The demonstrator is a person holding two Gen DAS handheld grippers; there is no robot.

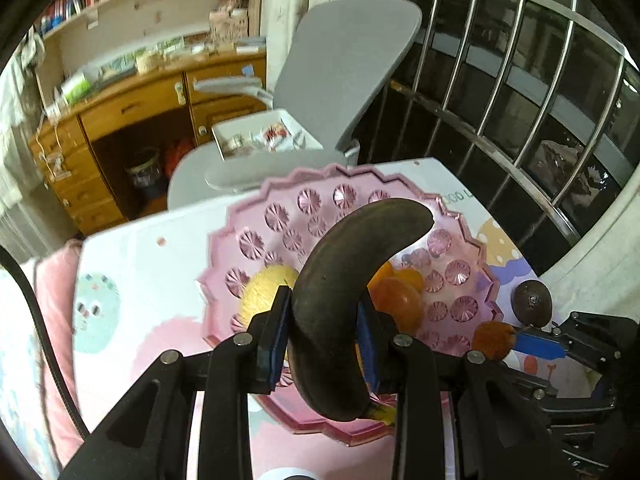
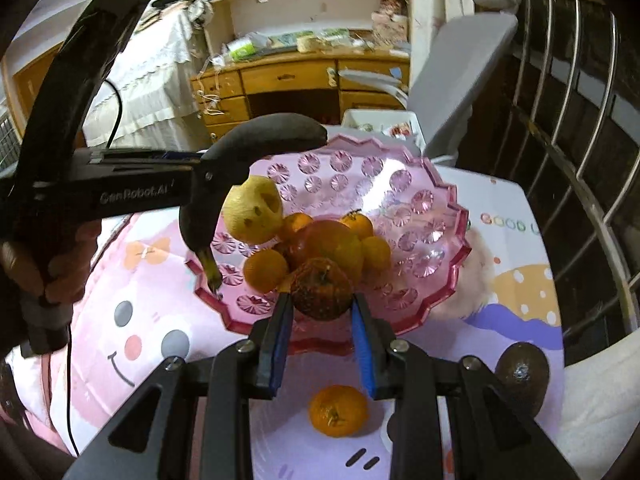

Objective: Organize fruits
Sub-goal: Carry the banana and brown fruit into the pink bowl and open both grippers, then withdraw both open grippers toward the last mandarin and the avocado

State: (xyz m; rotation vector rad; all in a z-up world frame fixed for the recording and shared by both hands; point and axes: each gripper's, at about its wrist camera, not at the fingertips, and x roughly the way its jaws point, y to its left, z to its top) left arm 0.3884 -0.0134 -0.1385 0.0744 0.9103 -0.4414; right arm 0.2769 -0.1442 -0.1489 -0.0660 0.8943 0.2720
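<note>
My left gripper (image 1: 325,300) is shut on a blackened banana (image 1: 340,280) and holds it above the near left rim of the pink glass bowl (image 1: 280,216). From the right wrist view the banana (image 2: 224,160) hangs over the bowl's (image 2: 420,184) left edge. My right gripper (image 2: 322,300) is shut on a dark, bruised orange (image 2: 322,290) at the bowl's near rim; it also shows in the left wrist view (image 1: 492,340). The bowl holds a yellow pear (image 2: 252,214), an apple (image 2: 326,244) and several small oranges.
A loose orange (image 2: 339,410) and a dark avocado (image 2: 522,376) lie on the cartoon-print table cover right of and in front of the bowl. A grey chair (image 1: 344,72) stands behind the table. A barred window (image 1: 520,80) is to the right.
</note>
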